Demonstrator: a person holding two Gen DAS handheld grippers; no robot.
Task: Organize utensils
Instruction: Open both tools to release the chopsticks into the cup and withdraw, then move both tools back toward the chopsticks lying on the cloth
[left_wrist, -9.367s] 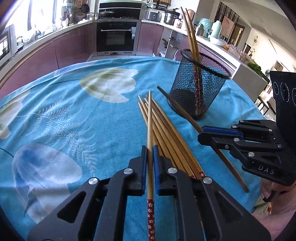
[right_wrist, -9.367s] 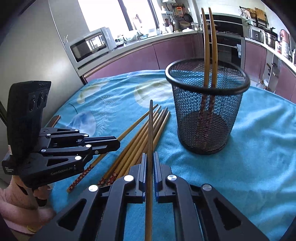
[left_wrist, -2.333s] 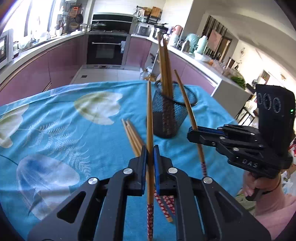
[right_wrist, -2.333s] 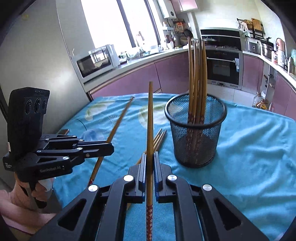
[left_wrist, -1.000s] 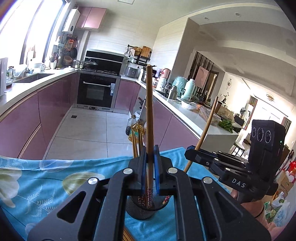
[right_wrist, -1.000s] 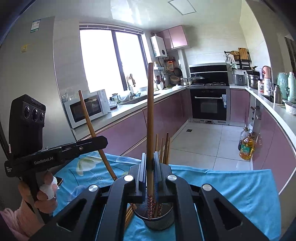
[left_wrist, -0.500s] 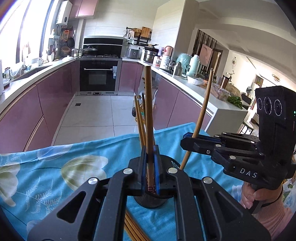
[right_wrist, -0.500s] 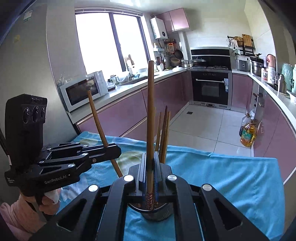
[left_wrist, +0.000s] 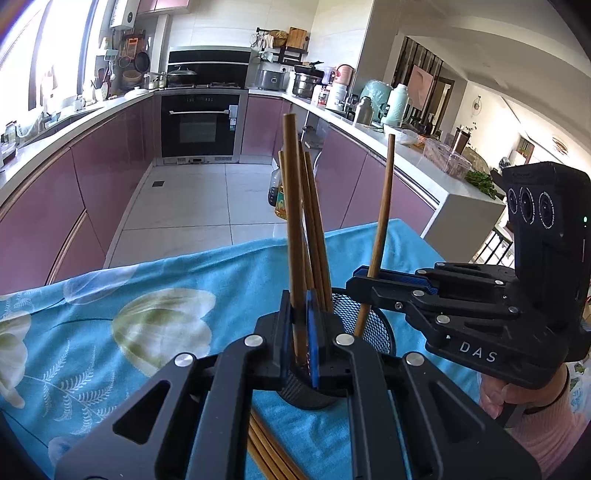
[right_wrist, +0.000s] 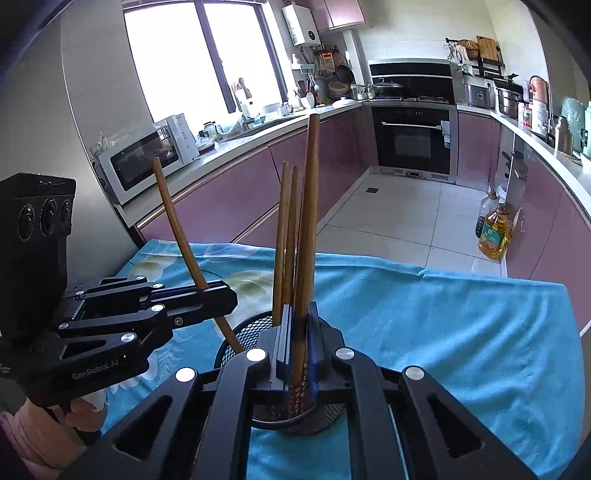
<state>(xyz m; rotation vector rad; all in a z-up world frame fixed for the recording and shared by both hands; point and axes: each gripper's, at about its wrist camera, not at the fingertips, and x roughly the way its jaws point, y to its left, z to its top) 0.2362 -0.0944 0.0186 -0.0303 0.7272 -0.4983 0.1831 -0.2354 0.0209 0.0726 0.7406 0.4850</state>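
Left gripper (left_wrist: 301, 328) clamps chopstick (left_wrist: 293, 221), right gripper (right_wrist: 297, 343) clamps second chopstick (right_wrist: 308, 221). Mesh holder (left_wrist: 373, 328) directly beneath both tips, lower ends seemingly inside. Loose chopsticks (left_wrist: 266, 454) under left gripper.

"DAS" is printed in white on the side of the right gripper (left_wrist: 364, 275), seen at the right of the left wrist view. "GenRobot.AI" is read on the left gripper (right_wrist: 221, 291), at the left of the right wrist view.
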